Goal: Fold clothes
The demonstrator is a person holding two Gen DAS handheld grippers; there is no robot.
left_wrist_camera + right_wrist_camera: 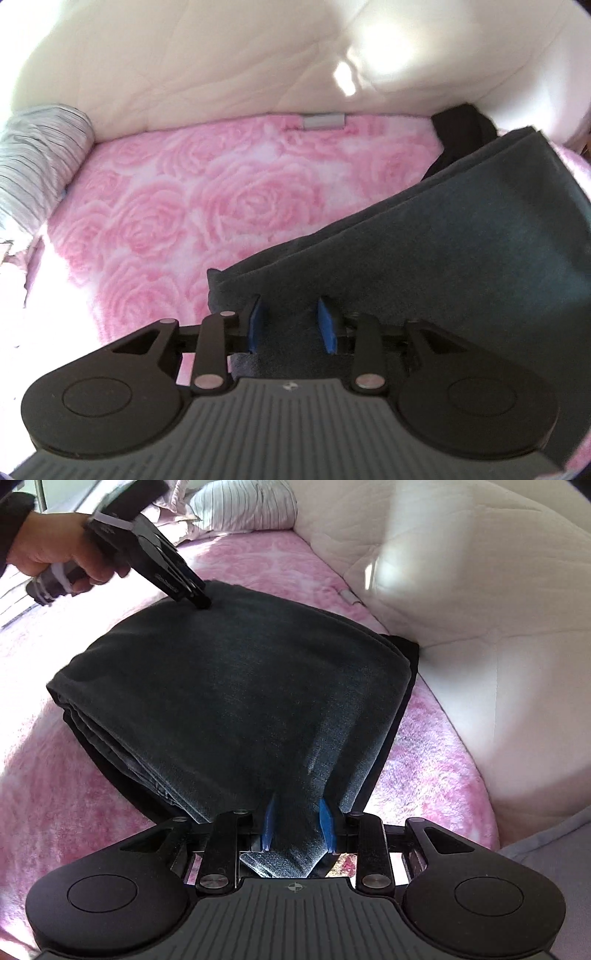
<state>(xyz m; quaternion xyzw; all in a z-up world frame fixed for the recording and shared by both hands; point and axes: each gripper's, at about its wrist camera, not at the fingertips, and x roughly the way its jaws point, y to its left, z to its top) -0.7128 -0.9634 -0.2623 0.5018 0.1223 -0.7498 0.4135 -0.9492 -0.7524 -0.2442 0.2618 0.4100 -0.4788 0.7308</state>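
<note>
A: Where is the garment now?

B: The dark folded garment (229, 701) lies on the bed, on the pink rose blanket (221, 199), near the white padded wall (480, 590). It is folded in several layers; the layered edges show on its left side in the right wrist view. A black cloth (465, 129) lies under its far corner.

A: What does the right gripper do?

B: The right gripper (300, 825) is clenched on the near corner of the garment. The fabric is bunched between its blue fingers (269, 825) and rises from the bed towards them.

A: And the left gripper?

B: The left gripper (291, 325) is over the far corner of the garment, pointing steeply down. Its blue fingers (255, 326) stand apart and released; the fabric is below and between them, but the pads do not press it. In the right wrist view a hand (55, 550) holds this gripper, and its tips touch the top of the garment.

A: What else is there?

B: A striped pillow (247, 507) lies at the far end of the bed.
</note>
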